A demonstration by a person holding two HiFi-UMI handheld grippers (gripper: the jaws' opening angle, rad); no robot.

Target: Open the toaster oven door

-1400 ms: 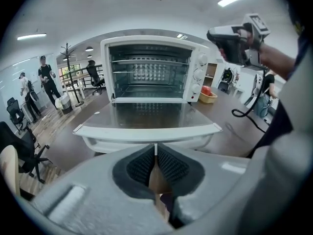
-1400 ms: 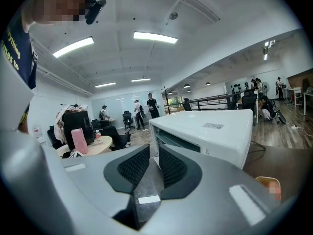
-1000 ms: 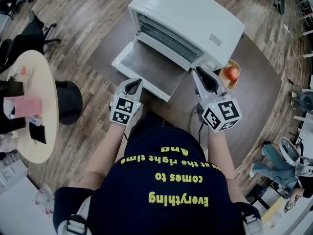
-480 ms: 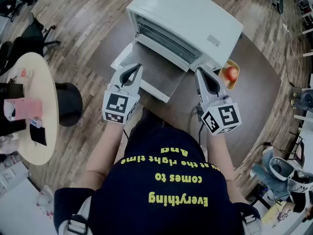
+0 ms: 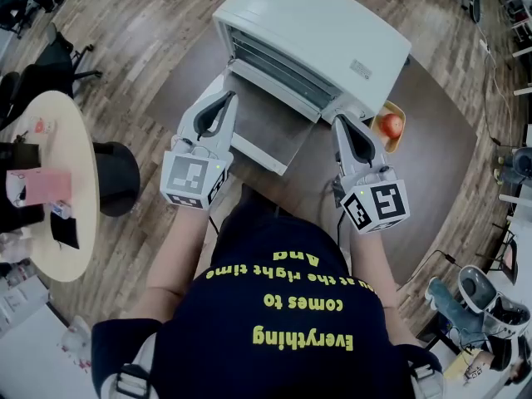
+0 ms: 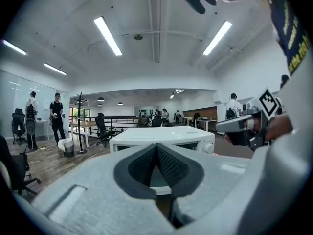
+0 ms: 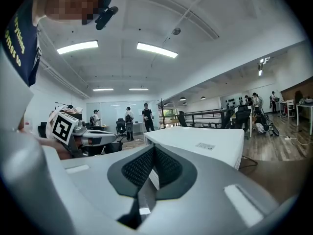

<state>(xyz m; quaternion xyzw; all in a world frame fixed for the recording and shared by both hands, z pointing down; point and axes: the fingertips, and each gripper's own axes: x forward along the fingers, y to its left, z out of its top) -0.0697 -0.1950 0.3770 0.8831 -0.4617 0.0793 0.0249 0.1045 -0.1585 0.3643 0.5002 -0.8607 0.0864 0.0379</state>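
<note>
Closest in, the person's dark shirt fills the bottom of the head view; just ahead of it both grippers are up in front of the oven. The left gripper has its fingers pressed together with nothing between them; the right gripper is the same, fingers shut on each other and empty; neither one holds anything.

Now the door: it is down, lying flat toward the person, hinged along the bottom of the opening. From above, the left gripper's tip overlaps the door's left side, and whether it touches I cannot tell; the right gripper sits just beside the door's right corner. My read is that the job is as good as done; the door seems fully open, and all that looks left is to draw the grippers clear.

Behind the door stands the toaster oven, in the middle of a dark round counter; it is a white box with rounded edges and a small label on top; the open cavity shows a wire rack; the door's inner face is dull grey. Just right of it sits a small tan dish with a red apple; beyond lie wooden floor and, far left, a pale round table.
</note>
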